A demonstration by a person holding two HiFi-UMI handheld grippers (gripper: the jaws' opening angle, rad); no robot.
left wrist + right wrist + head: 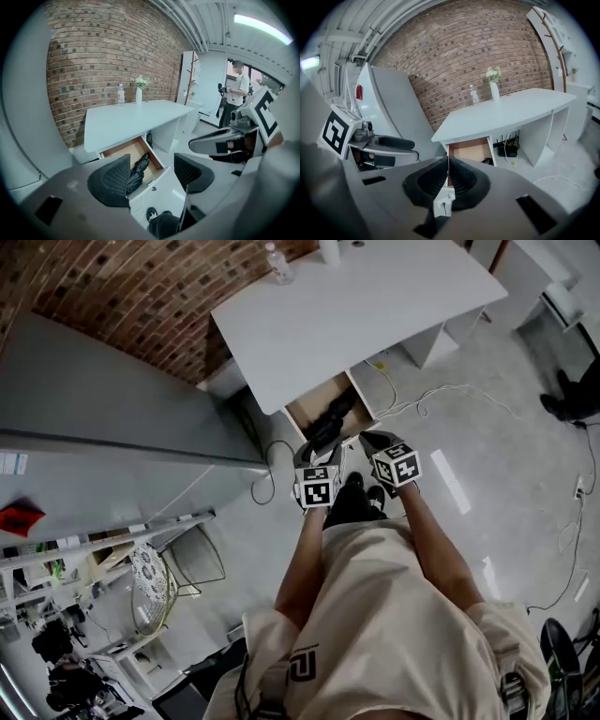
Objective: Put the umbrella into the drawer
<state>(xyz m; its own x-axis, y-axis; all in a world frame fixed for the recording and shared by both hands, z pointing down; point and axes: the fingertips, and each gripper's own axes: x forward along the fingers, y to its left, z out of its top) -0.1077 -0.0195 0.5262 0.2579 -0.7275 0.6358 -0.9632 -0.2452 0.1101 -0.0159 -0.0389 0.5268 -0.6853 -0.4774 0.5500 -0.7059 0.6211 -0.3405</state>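
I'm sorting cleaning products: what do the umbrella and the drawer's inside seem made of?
The umbrella looks like black fabric, going by its soft crumpled folds. The inside of the drawer looks like matt brown wood or wood-look board: flat, evenly tan; which, I cannot tell.

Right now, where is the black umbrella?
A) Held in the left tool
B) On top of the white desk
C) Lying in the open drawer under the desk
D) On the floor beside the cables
C: the black umbrella lies inside the open drawer under the white desk, and the left tool stands open with nothing between its jaws.
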